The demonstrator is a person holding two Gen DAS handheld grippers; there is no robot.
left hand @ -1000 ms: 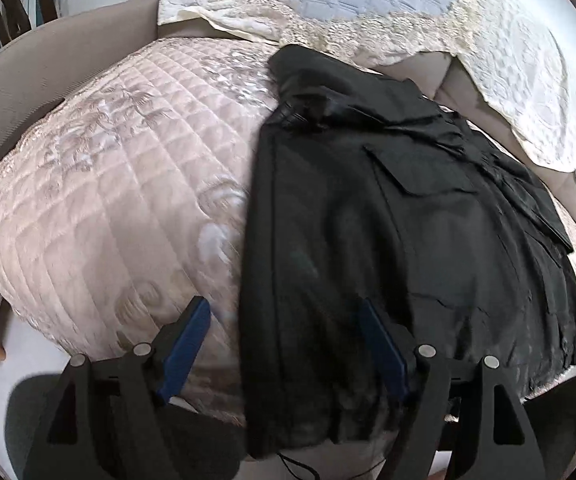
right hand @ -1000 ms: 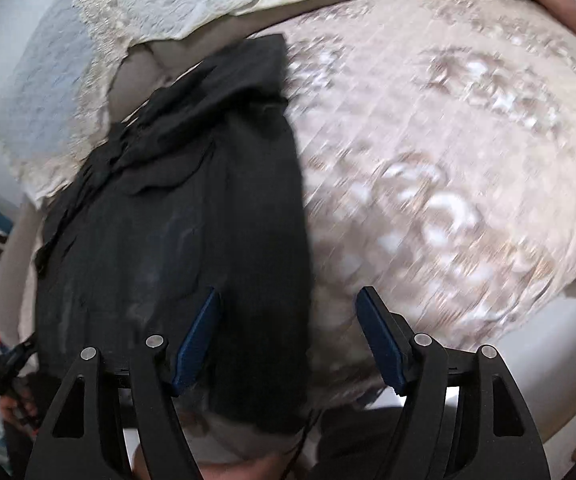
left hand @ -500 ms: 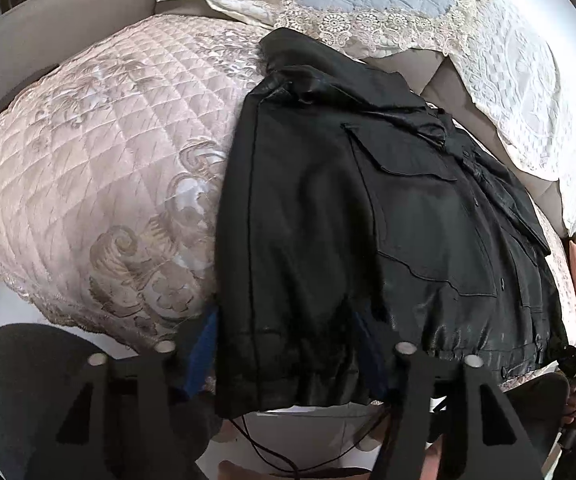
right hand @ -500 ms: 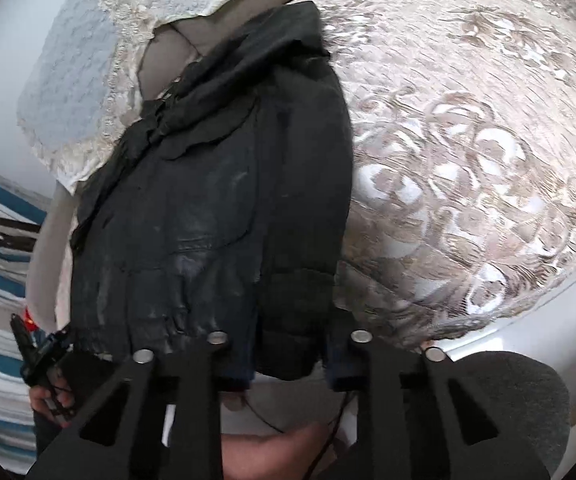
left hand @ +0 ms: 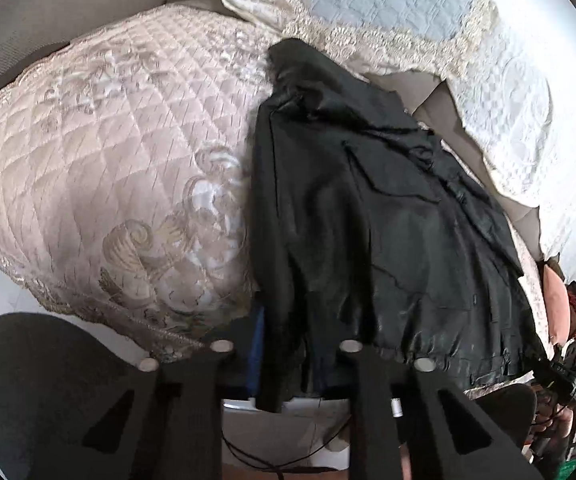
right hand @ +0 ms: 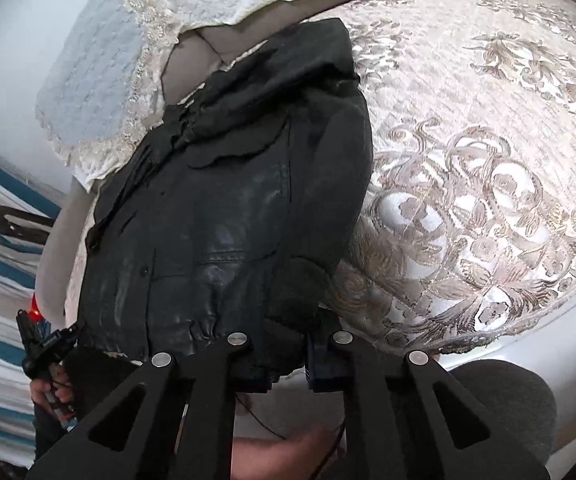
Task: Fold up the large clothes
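1. You have one black jacket (left hand: pixel 388 240) lying on one quilted beige cover (left hand: pixel 108 168), hood end far from you, elastic hem hanging off the near edge
2. Your left gripper (left hand: pixel 288 364) is pinching the hem corner on its own side; its two fingers are drawn in against the dark cloth, which fills the gap between them
3. Your right gripper (right hand: pixel 288 356) is pinching the opposite hem corner of the jacket (right hand: pixel 232 208), its two fingers likewise closed on the fabric
4. Two lace-edged cream cloths drape behind the jacket: one with a pale blue centre (left hand: pixel 376 4), one plain cream (left hand: pixel 520 120)
5. Two flapped chest pockets show on the jacket front, one to each side of the buttoned opening
6. One grey padded seat (right hand: pixel 508 412) sits below the quilted cover (right hand: pixel 488 160), beside your right gripper
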